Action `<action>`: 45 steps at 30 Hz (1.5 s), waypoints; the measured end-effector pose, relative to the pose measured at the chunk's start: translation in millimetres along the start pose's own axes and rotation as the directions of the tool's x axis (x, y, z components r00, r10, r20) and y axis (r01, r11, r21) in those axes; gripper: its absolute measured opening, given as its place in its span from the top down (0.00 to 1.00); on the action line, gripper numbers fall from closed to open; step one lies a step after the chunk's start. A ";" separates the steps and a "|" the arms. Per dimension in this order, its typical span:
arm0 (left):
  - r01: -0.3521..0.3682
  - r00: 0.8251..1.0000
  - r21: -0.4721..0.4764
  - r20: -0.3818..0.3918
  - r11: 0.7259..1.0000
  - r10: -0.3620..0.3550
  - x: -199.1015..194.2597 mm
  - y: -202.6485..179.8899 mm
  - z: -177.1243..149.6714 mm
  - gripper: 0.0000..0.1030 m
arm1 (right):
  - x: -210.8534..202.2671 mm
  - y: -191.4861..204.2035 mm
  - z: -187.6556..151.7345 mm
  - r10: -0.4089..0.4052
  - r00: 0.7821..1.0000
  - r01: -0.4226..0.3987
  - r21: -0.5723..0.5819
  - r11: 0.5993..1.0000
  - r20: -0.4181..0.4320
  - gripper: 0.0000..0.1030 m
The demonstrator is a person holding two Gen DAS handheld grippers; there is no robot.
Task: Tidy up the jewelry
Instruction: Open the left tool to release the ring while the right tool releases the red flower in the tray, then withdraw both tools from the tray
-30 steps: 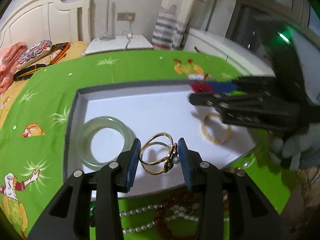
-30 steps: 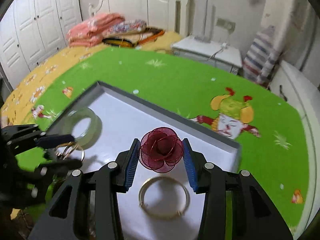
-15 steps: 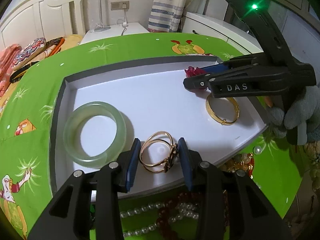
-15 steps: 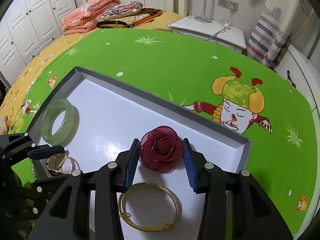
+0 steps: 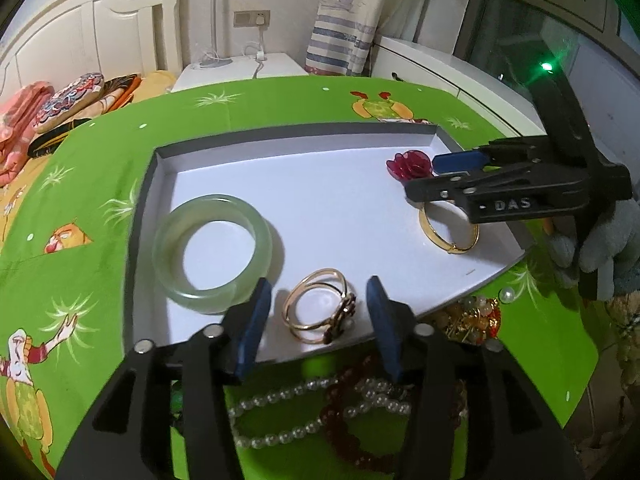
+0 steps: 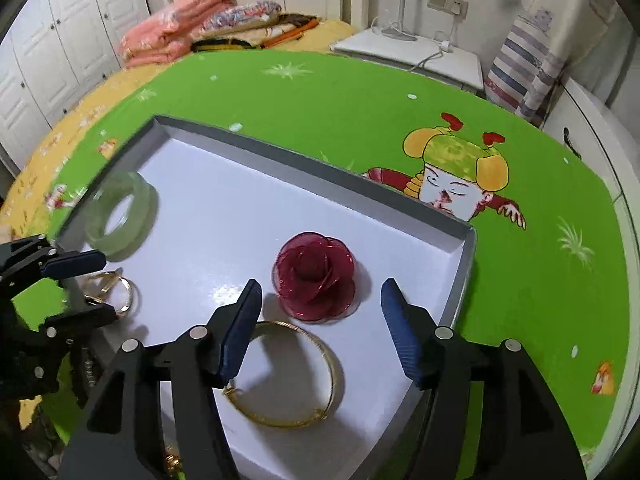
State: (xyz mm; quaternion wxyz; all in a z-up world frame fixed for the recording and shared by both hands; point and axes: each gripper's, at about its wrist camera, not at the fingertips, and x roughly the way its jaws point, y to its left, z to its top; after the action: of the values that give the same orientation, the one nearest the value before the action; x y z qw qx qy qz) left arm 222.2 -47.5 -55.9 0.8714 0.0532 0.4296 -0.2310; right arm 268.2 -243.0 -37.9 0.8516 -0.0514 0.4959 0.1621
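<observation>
A white tray with grey walls point(image 5: 304, 132) point(image 6: 304, 156) lies on the green cloth. In it lie a pale green jade bangle point(image 5: 212, 248) point(image 6: 120, 216), a gold double-ring bracelet point(image 5: 320, 306) point(image 6: 114, 290), a plain gold bangle point(image 5: 448, 230) point(image 6: 288, 376) and a red fabric rose point(image 5: 410, 164) point(image 6: 316, 276). My left gripper point(image 5: 318, 320) is open around the gold double-ring bracelet, which rests on the tray. My right gripper point(image 6: 320, 328) is open, with the rose just ahead between its blue pads point(image 6: 244, 328).
A pearl necklace point(image 5: 304, 412), dark red beads point(image 5: 352, 420) and a gold and red jewelry heap point(image 5: 472, 316) lie on the cloth in front of the tray. Folded bedding point(image 6: 188, 24) lies far back. A white nightstand point(image 6: 412, 52) stands beyond the cloth.
Both grippers opened. The left one let go of the gold double-ring bracelet in the tray. The right one let go of the red rose, which now rests on the tray floor.
</observation>
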 end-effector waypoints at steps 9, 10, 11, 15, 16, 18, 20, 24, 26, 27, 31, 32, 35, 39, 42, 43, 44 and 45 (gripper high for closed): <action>0.005 0.996 -0.034 0.091 0.999 -0.002 -31.6 4.0 -11.6 0.32 | -46.5 1.8 -13.8 0.032 0.988 -0.036 0.025 0.999 0.149 0.43; -0.002 0.994 -0.041 0.107 0.999 0.006 -38.0 5.0 -14.9 0.27 | -49.0 0.6 -15.1 0.033 0.987 -0.037 0.027 0.999 0.157 0.43; -0.009 0.993 -0.046 0.120 0.999 0.014 -43.2 5.7 -17.9 0.22 | -53.1 -0.2 -18.1 0.026 0.985 -0.032 0.034 0.999 0.169 0.43; -0.060 0.983 -0.095 0.170 0.994 0.076 -70.0 14.9 -40.0 0.12 | -65.6 -3.1 -30.7 0.020 0.981 -0.036 0.080 0.996 0.195 0.42; -0.076 0.980 -0.109 0.174 0.991 0.094 -73.9 17.6 -44.6 0.09 | -67.9 -1.6 -32.5 0.018 0.979 -0.035 0.079 0.996 0.202 0.42; -0.123 0.973 -0.143 0.175 0.982 0.148 -82.9 25.5 -56.4 0.09 | -74.1 3.0 -37.4 0.019 0.973 -0.036 0.069 0.997 0.231 0.39; -0.194 0.957 -0.167 0.184 0.967 0.224 -95.3 35.8 -72.4 0.07 | -79.2 7.1 -38.1 0.022 0.964 -0.044 0.078 0.996 0.264 0.39; -0.302 0.915 -0.263 0.189 0.916 0.356 -110.6 59.2 -91.7 0.05 | -86.8 17.3 -32.9 -0.019 0.940 -0.017 0.100 0.995 0.341 0.32; -0.318 0.902 -0.319 0.189 0.893 0.388 -118.0 75.3 -97.9 0.05 | -89.7 22.3 -30.3 -0.019 0.929 -0.024 0.113 0.993 0.370 0.29; -0.323 0.898 -0.338 0.186 0.884 0.399 -120.2 81.2 -99.4 0.05 | -90.2 24.2 -29.5 -0.015 0.927 -0.029 0.113 0.993 0.374 0.29; -0.329 0.893 -0.359 0.184 0.873 0.412 -123.5 95.1 -99.5 0.05 | -92.2 37.8 -28.3 0.016 0.922 -0.053 0.085 0.995 0.388 0.25; -0.333 0.890 -0.358 0.186 0.872 0.416 -123.4 97.2 -99.7 0.05 | -92.7 42.6 -29.1 0.018 0.920 -0.051 0.074 0.996 0.392 0.25; -0.345 0.883 -0.360 0.187 0.867 0.429 -119.6 98.3 -97.1 0.05 | -92.1 52.8 -30.4 0.013 0.912 -0.035 0.048 0.998 0.410 0.24; -0.353 0.877 -0.357 0.197 0.865 0.439 -115.1 98.0 -93.4 0.05 | -89.0 54.0 -29.6 0.002 0.911 -0.030 0.062 0.998 0.412 0.23; -0.372 0.870 -0.341 0.197 0.863 0.453 -110.0 98.6 -93.3 0.05 | -87.2 51.0 -27.9 -0.006 0.912 -0.024 0.068 0.997 0.410 0.23; -0.365 0.875 -0.342 0.191 0.866 0.445 -107.8 100.0 -93.1 0.05 | -86.5 49.6 -27.3 -0.007 0.912 -0.024 0.070 0.997 0.411 0.23; -0.358 0.879 -0.345 0.188 0.868 0.438 -106.8 101.7 -92.7 0.05 | -85.6 48.4 -26.6 -0.010 0.910 -0.022 0.074 0.997 0.415 0.22; -0.351 0.882 -0.349 0.188 0.869 0.432 -106.1 103.2 -92.0 0.05 | -84.6 47.3 -26.0 -0.014 0.909 -0.020 0.078 0.997 0.417 0.22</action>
State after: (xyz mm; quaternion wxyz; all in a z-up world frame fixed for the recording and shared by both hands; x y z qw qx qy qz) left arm 146.2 108.7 -42.3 0.9463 -0.0257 0.3219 0.0161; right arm 192.7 -223.9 25.4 0.9389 0.0196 0.3089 0.1506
